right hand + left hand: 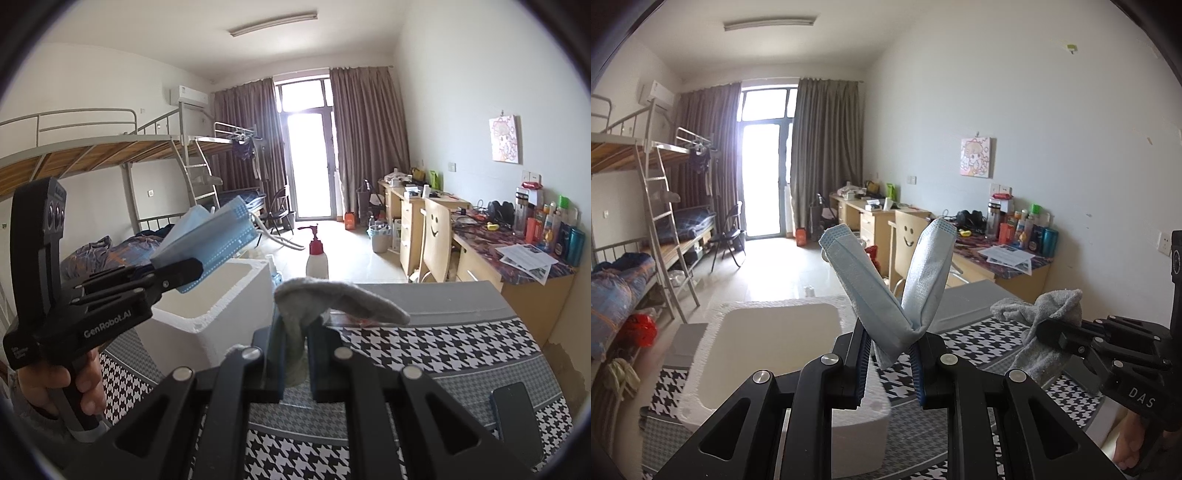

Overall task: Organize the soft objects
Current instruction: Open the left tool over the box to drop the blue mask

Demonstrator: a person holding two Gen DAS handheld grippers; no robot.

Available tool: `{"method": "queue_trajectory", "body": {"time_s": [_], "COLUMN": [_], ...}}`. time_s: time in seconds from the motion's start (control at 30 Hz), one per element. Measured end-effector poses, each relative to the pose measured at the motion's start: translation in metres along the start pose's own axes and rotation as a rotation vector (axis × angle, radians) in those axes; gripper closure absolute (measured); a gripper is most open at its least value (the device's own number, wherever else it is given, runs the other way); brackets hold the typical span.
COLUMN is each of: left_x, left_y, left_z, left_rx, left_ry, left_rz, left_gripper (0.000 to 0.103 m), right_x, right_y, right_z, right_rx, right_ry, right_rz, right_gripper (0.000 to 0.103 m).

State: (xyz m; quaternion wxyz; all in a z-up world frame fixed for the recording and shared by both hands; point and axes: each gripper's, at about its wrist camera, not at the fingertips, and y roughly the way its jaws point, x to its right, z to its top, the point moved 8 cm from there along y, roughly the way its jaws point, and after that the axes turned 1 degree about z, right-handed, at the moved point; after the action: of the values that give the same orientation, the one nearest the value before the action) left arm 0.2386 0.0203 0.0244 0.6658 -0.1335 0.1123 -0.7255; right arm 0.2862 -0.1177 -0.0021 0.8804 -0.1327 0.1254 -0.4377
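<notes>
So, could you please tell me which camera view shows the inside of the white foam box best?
The left wrist view: it looks down into the foam box, showing its hollow and the full rim. The right wrist view shows the box from the side, partly hidden by the left gripper and the face mask.

Worktop (461,347) covered in black-and-white houndstooth cloth (975,339). White foam box (218,314) at ten o'clock on it, dark phone (517,417) at four o'clock near the edge.
</notes>
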Motion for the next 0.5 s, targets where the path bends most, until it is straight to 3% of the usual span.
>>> {"method": "queue_trajectory", "body": {"time_s": [0.5], "left_x": [-0.028], "left_y": [0.006], "left_z": [0.002], "left_rx": [-0.01], "left_ry": [-0.029], "left_rz": [0.079], "left_gripper": [0.082], "right_x": [-0.021], "right_y": [0.018], "right_z": [0.009], "right_rx": [-0.012], "right_ry": [-0.017], "right_rz": [0.074], "right_gripper": [0.091]}}
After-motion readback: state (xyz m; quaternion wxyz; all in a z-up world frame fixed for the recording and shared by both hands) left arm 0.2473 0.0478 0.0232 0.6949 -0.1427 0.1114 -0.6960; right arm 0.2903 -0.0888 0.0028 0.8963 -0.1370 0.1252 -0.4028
